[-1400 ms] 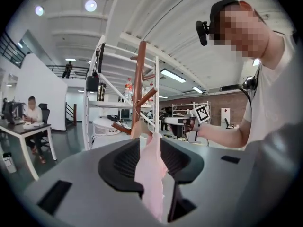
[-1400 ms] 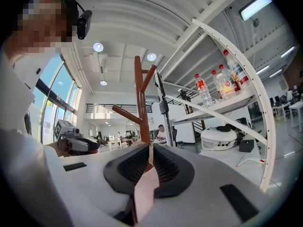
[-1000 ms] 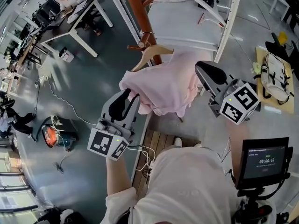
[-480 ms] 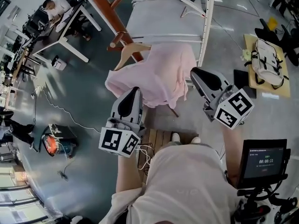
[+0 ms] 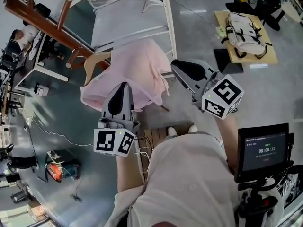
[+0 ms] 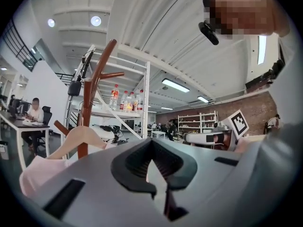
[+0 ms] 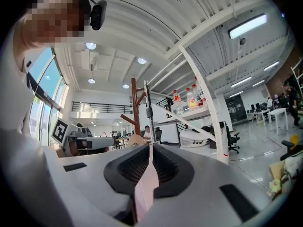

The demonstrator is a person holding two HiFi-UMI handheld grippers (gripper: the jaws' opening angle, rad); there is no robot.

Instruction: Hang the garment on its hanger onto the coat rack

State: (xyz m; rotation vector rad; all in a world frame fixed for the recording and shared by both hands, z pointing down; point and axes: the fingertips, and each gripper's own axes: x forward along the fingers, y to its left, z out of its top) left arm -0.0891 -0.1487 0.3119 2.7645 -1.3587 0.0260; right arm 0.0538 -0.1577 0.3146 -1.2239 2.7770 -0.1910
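Note:
A pink garment (image 5: 128,72) hangs on a wooden hanger (image 5: 94,60), whose hook sits at a peg of the brown coat rack (image 5: 42,18). My left gripper (image 5: 124,85) is at the garment's lower hem with its jaws closed, and a pale strip of fabric shows between them in the left gripper view. That view also shows the hanger (image 6: 78,135) and the rack (image 6: 87,89) to the left. My right gripper (image 5: 174,66) holds the garment's right edge. A pink fold (image 7: 146,188) is pinched between its jaws.
A white shelf frame (image 5: 165,22) stands just behind the rack. A backpack (image 5: 244,27) lies on a mat at the far right. A timer screen (image 5: 262,150) stands at my right, wooden slats (image 5: 151,136) lie at my feet, and a desk (image 5: 42,56) is at the left.
The left gripper's jaws, open at the garment's hem a second ago, have closed on it. The head view has swung, so the rack now sits at the upper left.

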